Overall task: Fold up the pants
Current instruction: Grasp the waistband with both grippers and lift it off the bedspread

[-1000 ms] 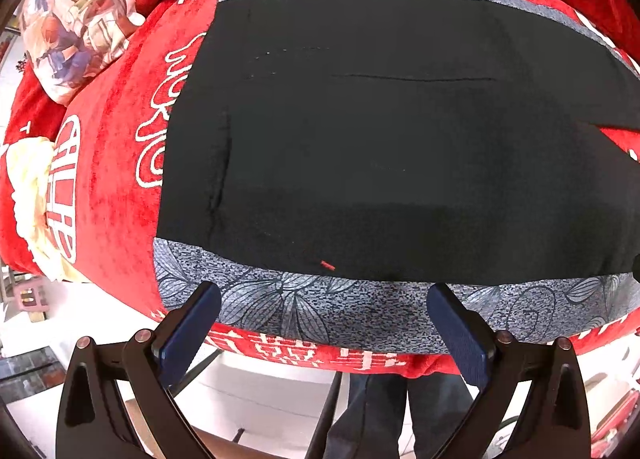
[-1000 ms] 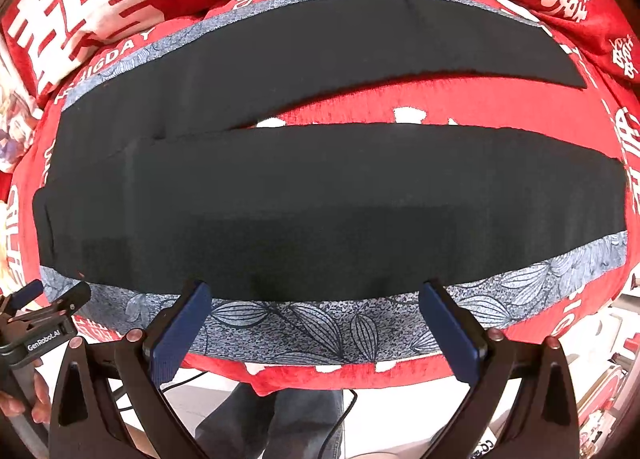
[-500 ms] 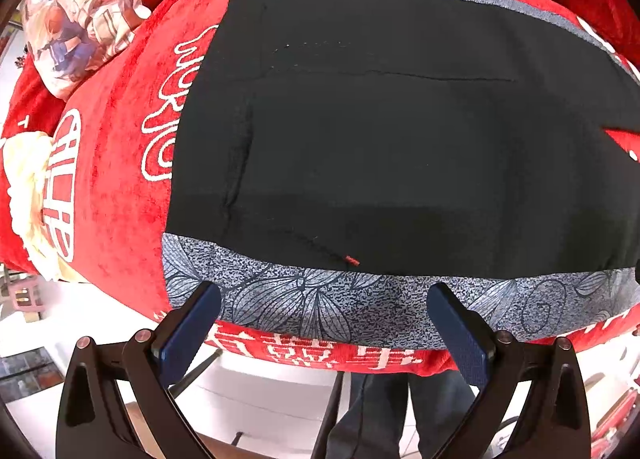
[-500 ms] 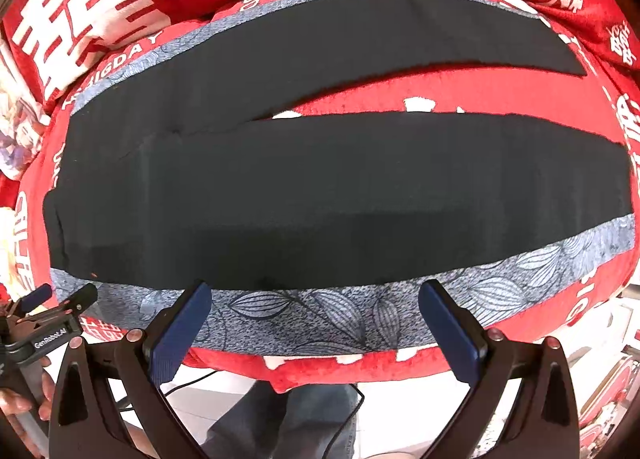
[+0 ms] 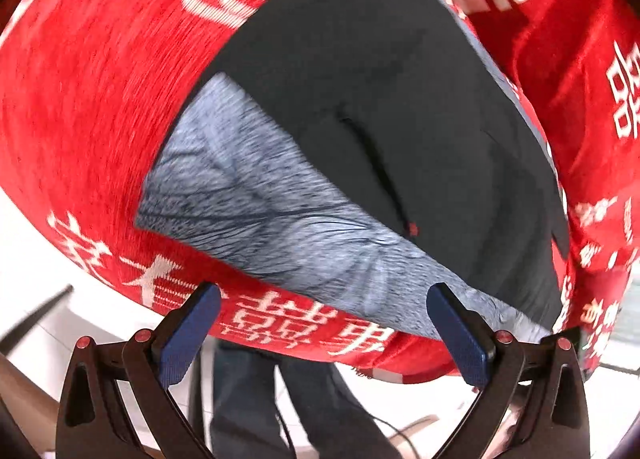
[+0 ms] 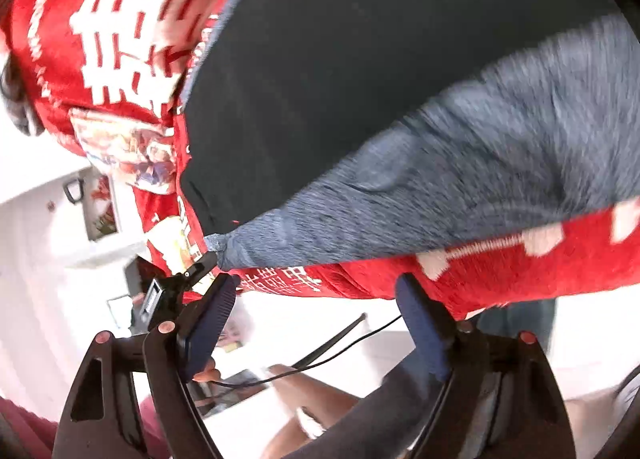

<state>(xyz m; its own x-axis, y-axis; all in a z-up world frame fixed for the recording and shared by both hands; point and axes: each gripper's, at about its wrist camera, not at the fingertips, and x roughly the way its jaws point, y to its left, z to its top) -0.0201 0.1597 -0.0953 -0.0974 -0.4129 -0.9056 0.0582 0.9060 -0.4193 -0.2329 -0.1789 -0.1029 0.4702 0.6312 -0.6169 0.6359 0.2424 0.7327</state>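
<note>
The black pants [image 5: 400,99] lie flat on a grey leaf-print cloth [image 5: 248,203] over a red blanket [image 5: 88,107]. A small red mark [image 5: 412,227] shows near the pants' near edge. My left gripper [image 5: 324,323] is open and hangs over the blanket's front edge, short of the pants, holding nothing. In the right wrist view the pants [image 6: 360,59] fill the top, and their near corner ends beside the grey cloth [image 6: 460,179]. My right gripper [image 6: 316,319] is below the blanket's edge. Its jaws are closing with nothing between them. The left gripper [image 6: 176,291] shows at its left.
A printed pillow [image 6: 128,147] lies left of the pants on the blanket. The person's legs [image 5: 280,399] stand at the bed's front edge above a white floor. A thin black cable [image 6: 320,359] runs beneath the right gripper.
Both views have swung and rolled sharply and are now blurred. Each gripper has dropped closer to the near edge by the pants' end. The right jaws have narrowed a little.
</note>
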